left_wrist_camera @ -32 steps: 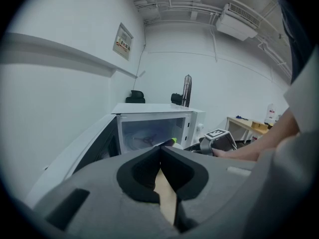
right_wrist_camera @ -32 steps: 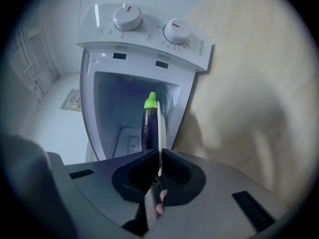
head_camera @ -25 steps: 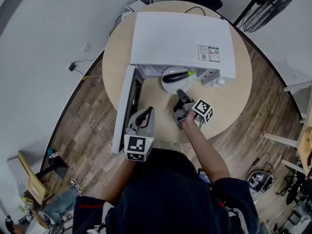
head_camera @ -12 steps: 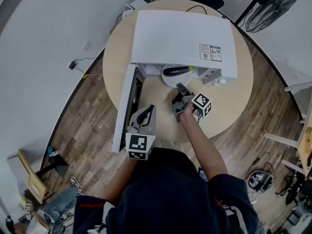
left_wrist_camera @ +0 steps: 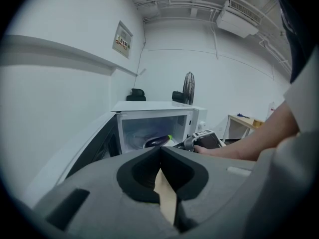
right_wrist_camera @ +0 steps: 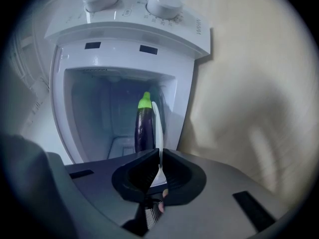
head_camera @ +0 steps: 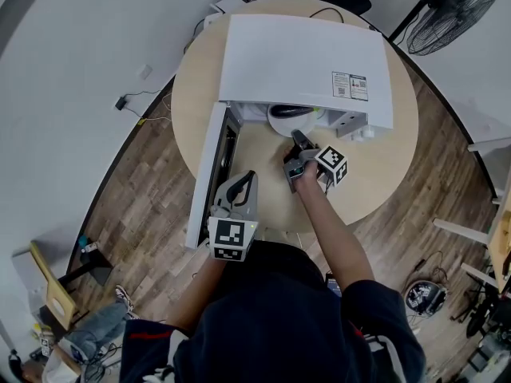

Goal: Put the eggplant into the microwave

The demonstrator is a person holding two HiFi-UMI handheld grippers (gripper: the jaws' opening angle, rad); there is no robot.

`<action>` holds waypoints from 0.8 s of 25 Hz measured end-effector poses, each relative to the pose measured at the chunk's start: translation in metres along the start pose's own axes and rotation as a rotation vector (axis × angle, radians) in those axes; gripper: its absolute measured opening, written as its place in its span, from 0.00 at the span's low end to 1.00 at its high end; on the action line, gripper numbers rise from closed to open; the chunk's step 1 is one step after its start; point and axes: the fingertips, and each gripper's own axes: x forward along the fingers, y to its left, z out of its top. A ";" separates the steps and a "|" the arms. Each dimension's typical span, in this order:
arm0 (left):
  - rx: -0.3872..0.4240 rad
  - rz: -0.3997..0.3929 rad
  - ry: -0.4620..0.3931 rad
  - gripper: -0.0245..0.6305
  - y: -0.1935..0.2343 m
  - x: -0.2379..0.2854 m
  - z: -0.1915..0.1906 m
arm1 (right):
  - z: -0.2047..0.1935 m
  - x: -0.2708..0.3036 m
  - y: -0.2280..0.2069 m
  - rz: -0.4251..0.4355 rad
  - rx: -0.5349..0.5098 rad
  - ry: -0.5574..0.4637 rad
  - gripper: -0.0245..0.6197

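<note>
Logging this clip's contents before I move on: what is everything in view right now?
microwave: 1, white, on the table, door open
dials: 2, white, on the microwave's front panel
plate: 1, white, partly inside the microwave
eggplant: 1, dark purple with green tip, lying on the plate
table: 1, round, beige, under the microwave
fan: 1, black, beyond the table
right tongs: 1, shut on the plate's rim
left tongs: 1, shut, empty, beside the open door
</note>
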 end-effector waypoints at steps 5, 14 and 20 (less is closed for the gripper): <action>-0.010 0.004 0.001 0.06 0.004 -0.001 -0.001 | 0.002 0.010 0.002 -0.006 0.005 -0.001 0.07; -0.041 -0.002 -0.002 0.06 0.007 -0.005 -0.004 | 0.005 0.022 0.006 0.006 -0.003 -0.005 0.07; -0.043 0.006 -0.002 0.06 0.012 -0.011 -0.007 | 0.004 0.027 0.007 0.012 0.013 0.008 0.07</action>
